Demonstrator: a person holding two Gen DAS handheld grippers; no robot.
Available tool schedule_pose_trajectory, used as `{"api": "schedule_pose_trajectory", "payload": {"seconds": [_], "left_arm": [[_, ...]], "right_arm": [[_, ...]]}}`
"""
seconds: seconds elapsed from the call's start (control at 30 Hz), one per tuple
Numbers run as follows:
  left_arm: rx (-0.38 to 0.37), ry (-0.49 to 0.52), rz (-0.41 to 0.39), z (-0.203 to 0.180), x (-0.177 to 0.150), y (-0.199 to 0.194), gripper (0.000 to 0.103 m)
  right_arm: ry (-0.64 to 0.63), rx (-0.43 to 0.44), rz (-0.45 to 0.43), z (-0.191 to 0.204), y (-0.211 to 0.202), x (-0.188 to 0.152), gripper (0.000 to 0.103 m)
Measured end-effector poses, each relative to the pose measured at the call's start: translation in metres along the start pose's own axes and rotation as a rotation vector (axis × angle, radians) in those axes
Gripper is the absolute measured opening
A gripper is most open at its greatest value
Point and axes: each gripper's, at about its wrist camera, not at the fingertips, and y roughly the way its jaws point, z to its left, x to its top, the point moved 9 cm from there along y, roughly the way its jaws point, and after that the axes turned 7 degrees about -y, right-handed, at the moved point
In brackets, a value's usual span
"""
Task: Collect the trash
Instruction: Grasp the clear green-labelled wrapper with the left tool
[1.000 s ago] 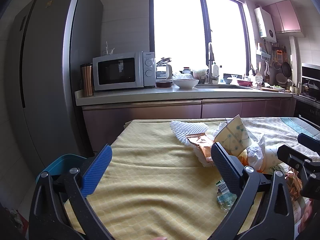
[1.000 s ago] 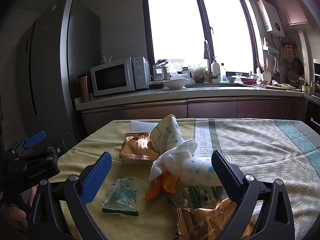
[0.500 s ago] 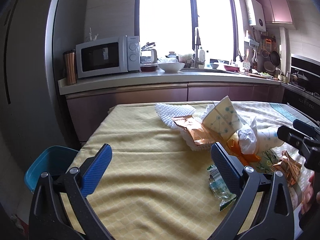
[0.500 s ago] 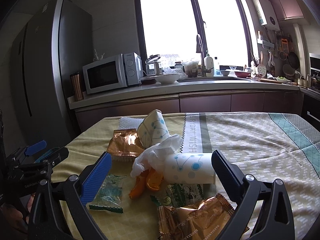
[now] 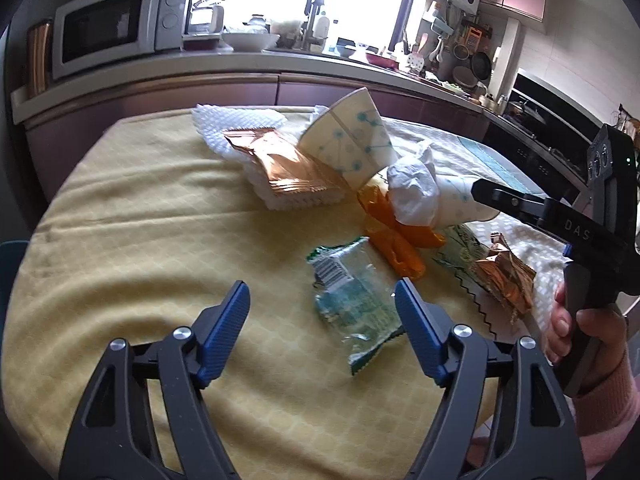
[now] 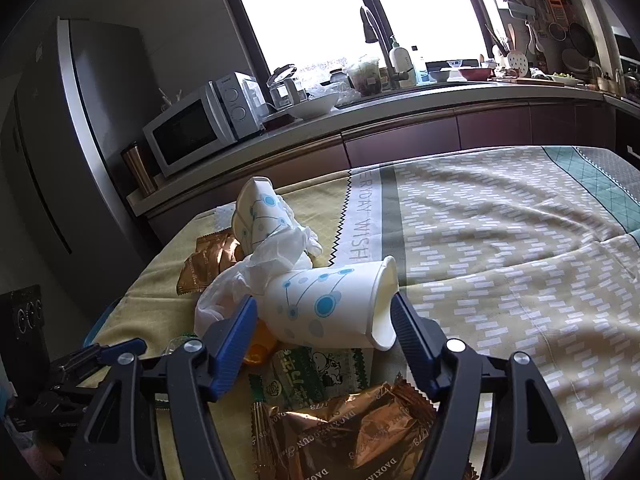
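Trash lies heaped on a yellow tablecloth [image 5: 140, 220]. My left gripper [image 5: 324, 320] points down at a clear green-printed wrapper [image 5: 352, 296]. The wrapper lies flat between and just ahead of the blue pads, the jaws are closing, and the pads do not touch it. My right gripper [image 6: 324, 328] straddles a white blue-dotted paper cup [image 6: 328, 304] lying on its side. Its jaws are closing too, with the tips at the cup's rim and base and no clear squeeze. A crumpled cup [image 5: 352, 140], white tissue [image 5: 412, 192] and an orange scrap [image 5: 392, 240] lie behind.
Copper snack wrappers [image 5: 288, 168] [image 6: 352, 428], a green cartoon wrapper [image 6: 304, 376] and white foam netting [image 5: 236, 120] lie around. A blue bin [image 5: 8, 264] sits off the table's left edge. A counter with a microwave [image 5: 112, 28] runs behind, beside a fridge [image 6: 60, 140]. A hand [image 5: 580, 328] holds the right gripper.
Both grippers tipped downward and came closer to the trash. Both sets of jaws narrowed from wide open. The green wrapper and the lying cup now sit between the fingers.
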Motion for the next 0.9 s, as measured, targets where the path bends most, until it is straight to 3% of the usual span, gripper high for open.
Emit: {"api": "schedule_pose_trajectory", "payload": {"seconds": [0.17,0.23,0.3,0.33,0.57,0.7,0.9], "left_arm": [[-0.117,-0.062,0.09,-0.009,-0.007,0.015,0.044],[-0.129,-0.07,0.092,-0.01,-0.006,0.016,0.039],[-0.138,-0.076,0.095,-0.01,-0.006,0.018,0.021],[-0.147,-0.08,0.103,-0.011,-0.006,0.021,0.019],[-0.161,-0.085,0.092,-0.012,-0.004,0.012,0.008],[-0.152,-0.08,0.062,-0.006,0.002,0.0,0.007],[-0.119,-0.108,-0.012,0.018,0.014,-0.035,0.007]], "right_arm": [[0.006,0.061,-0.009,0.006,-0.003,0.001,0.035],[0.007,0.083,-0.013,0.009,-0.005,0.001,0.02],[0.0,0.107,-0.02,0.013,-0.008,0.003,0.012],[-0.004,0.11,-0.027,0.015,-0.011,0.003,0.009],[-0.031,0.127,-0.088,0.022,-0.035,0.016,0.007],[-0.058,0.146,-0.131,0.033,-0.052,0.028,0.007],[-0.146,0.247,-0.152,0.083,-0.059,0.041,0.007]]}}
